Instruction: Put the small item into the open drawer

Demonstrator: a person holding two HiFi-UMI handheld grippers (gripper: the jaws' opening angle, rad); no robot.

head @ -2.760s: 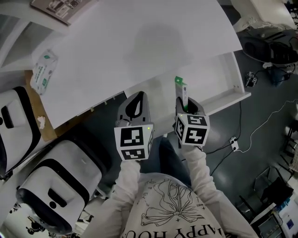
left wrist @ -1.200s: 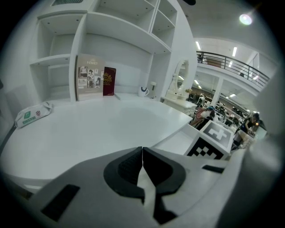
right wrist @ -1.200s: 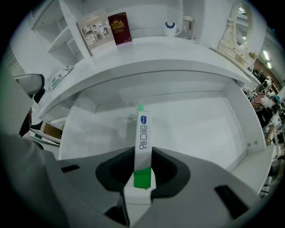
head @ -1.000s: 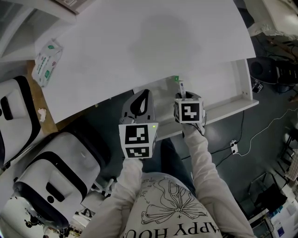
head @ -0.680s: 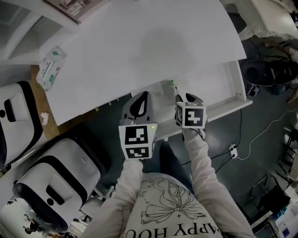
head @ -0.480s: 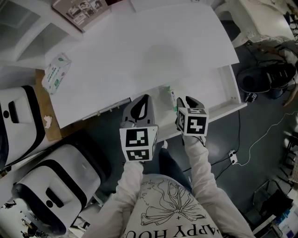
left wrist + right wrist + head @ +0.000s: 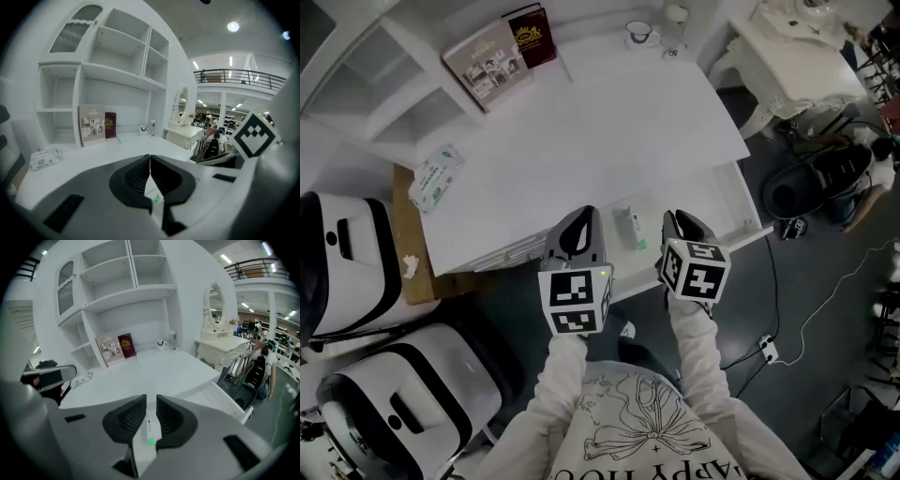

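Observation:
The small item (image 7: 633, 230), a white tube with a green end, lies flat on the floor of the open drawer (image 7: 722, 199) under the white desk top (image 7: 581, 141). My right gripper (image 7: 680, 218) hovers just right of it, above the drawer. Its jaws are closing to a narrow gap with nothing between them. In the right gripper view the tube (image 7: 149, 428) shows through that gap, down in the drawer. My left gripper (image 7: 581, 214) hangs just left of the tube at the desk's front edge, shut and empty. The tube's green end (image 7: 157, 199) peeks out below its jaws (image 7: 150, 161).
Two books (image 7: 492, 58) and a cup (image 7: 639, 33) stand at the desk's back, under white shelves (image 7: 112, 282). A wipes pack (image 7: 436, 175) lies at the desk's left end. White-and-black seats (image 7: 356, 253) stand to the left. A white dresser (image 7: 797, 47), a person (image 7: 862, 169) and floor cables (image 7: 787, 328) are to the right.
The right gripper held the tube upright over the drawer, lowered it and let go. The tube now lies in the drawer. The right gripper has drawn back and the head view has tilted up.

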